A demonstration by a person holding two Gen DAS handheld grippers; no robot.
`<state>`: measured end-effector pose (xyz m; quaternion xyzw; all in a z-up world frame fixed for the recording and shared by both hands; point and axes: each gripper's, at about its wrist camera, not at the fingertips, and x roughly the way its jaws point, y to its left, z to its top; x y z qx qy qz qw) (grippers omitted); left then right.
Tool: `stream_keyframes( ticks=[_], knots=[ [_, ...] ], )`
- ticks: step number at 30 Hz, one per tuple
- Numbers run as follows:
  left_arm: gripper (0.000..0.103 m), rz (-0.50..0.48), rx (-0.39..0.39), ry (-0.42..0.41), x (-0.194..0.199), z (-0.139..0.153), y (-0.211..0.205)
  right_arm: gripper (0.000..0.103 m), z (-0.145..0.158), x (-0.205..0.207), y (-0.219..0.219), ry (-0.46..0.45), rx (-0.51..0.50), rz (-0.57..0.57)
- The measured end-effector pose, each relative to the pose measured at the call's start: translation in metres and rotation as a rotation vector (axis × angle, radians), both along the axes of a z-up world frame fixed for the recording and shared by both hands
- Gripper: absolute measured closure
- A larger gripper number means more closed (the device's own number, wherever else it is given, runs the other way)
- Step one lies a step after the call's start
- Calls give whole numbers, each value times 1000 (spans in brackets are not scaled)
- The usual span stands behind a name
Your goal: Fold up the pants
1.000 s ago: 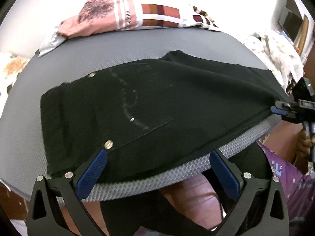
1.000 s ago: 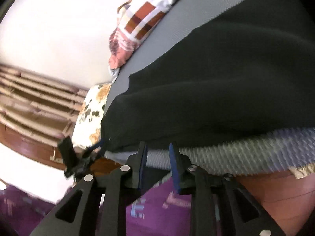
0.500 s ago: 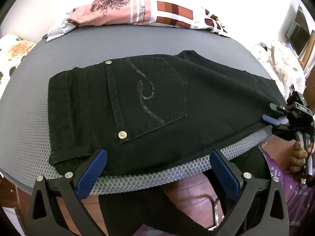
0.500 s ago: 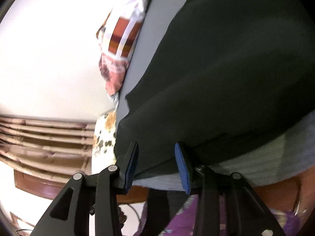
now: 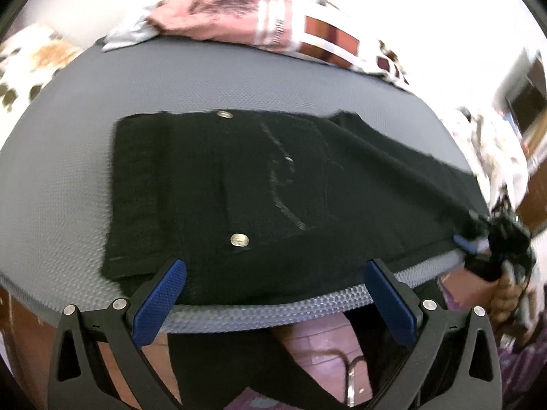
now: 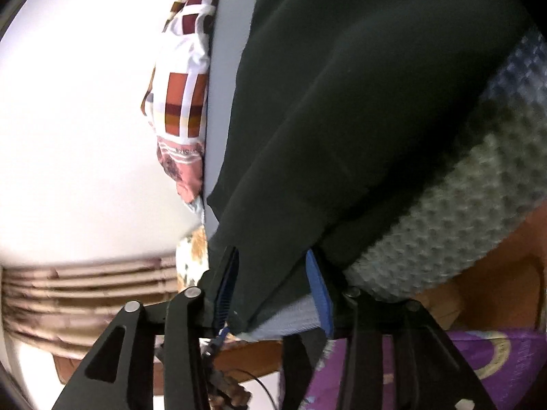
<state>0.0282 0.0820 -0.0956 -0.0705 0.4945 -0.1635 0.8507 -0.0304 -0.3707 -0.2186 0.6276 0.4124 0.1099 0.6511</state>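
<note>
The black pants [image 5: 280, 201] are lying flat on the grey worktop [image 5: 85, 136], waistband end toward the left, back pocket and two metal rivets facing up, with the leg end reaching the worktop's right edge. The left claw [image 5: 273, 302] is hovering at the near edge with its blue fingers [image 5: 160, 299] spread wide apart, gripping nothing. The right claw [image 6: 273, 287] is sitting at the leg end with pants fabric and the worktop's edge lying between its fingers, though whether they are pinching it is unclear, while a patterned cloth pile [image 5: 273, 24] is resting along the far side.
</note>
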Motion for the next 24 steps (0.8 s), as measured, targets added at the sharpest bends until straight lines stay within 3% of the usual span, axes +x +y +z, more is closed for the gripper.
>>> stream_keyframes(
  ticks=[3, 4, 5, 6, 7, 10, 13, 14, 15, 20, 21, 22, 24],
  knots=[
    [0, 100, -51, -32, -4, 17, 33, 49, 13, 9, 16, -31, -99, 46],
    [0, 141, -64, -39, -6, 21, 47, 51, 14, 9, 17, -40, -110, 52],
    [0, 186, -74, -39, -8, 22, 61, 57, 13, 8, 17, -50, -121, 65],
    [0, 237, -84, -26, -10, 22, 78, 93, 11, 7, 16, -61, -110, 84],
    [1, 272, -98, -4, -11, 18, 91, 95, 7, 6, 16, -59, -96, 107],
    [1, 340, -188, 96, -10, 1, 122, 95, 4, 6, 19, -55, -108, 112],
    [1, 331, -254, 157, -10, -13, 126, 94, 3, 8, 21, -58, -84, 115],
    [1, 324, -262, 164, -9, -15, 124, 91, 1, 6, 19, -56, -68, 114],
    [1, 313, -261, 173, -5, -18, 120, 80, 0, 6, 19, -54, -52, 108],
    [2, 238, -262, 231, 10, -35, 99, 69, 2, 7, 22, -71, -31, 95],
    [12, 220, -227, 234, 13, -38, 92, 68, 3, 8, 23, -78, -35, 100],
    [47, 206, -188, 232, 15, -40, 85, 68, 3, 9, 24, -82, -33, 102],
    [49, 198, -93, 219, 16, -39, 76, 68, 0, 8, 21, -86, 1, 81]
  ],
)
